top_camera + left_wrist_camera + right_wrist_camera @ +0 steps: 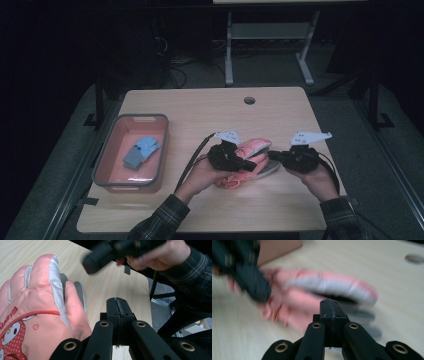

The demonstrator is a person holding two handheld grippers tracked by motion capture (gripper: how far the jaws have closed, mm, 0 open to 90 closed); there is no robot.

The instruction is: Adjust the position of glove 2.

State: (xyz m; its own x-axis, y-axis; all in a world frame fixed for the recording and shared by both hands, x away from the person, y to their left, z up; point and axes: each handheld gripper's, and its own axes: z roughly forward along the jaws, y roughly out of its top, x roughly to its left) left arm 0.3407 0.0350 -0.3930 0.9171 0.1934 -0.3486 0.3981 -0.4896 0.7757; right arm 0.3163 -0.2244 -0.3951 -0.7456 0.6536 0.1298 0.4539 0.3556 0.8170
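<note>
A pink glove [248, 150] with grey-white finger panels and a cartoon print lies on the wooden table [200, 110], on top of a grey one. In the left gripper view the pink glove [42, 302] lies just left of my left gripper [117, 301], whose jaws are shut with nothing between them. In the high view my left gripper [251, 164] rests over the glove's near side. My right gripper [272, 155] hovers at the glove's right end and points left. Its own view is blurred; my right gripper [329, 302] is shut and empty, above the glove [329, 286].
A salmon bin with a grey rim [116, 131] stands at the table's left and holds blue fabric items [141, 151]. A cable hole [249, 100] sits near the far edge. A white table frame [229, 55] stands beyond, on the floor.
</note>
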